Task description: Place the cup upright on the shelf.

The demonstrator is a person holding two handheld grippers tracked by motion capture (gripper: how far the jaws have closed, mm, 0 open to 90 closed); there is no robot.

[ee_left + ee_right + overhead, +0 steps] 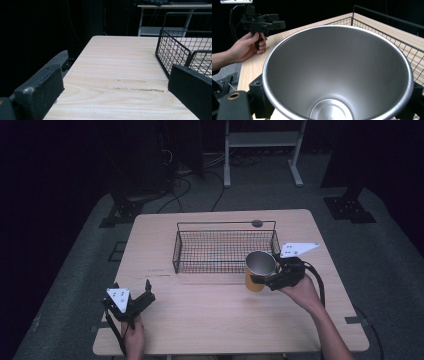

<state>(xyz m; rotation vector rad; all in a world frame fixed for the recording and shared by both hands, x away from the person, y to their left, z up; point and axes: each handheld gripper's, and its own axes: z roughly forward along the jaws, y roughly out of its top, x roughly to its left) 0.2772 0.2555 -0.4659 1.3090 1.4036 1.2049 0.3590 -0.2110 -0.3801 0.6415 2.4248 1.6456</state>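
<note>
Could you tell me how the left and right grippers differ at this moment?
The right gripper is shut on the yellow cup beside the wire basket; the left gripper is open and holds nothing. The right gripper is at the basket's near right corner; the left is at the table's near left. Each is held in one hand.

Wide silver metal cup (337, 75) clamped between the right gripper's two black jaws, black wire mesh basket (402, 42) right behind it, hand (247, 46) gripping the left gripper (265, 23) far left, over pale wooden table (252, 67).
</note>
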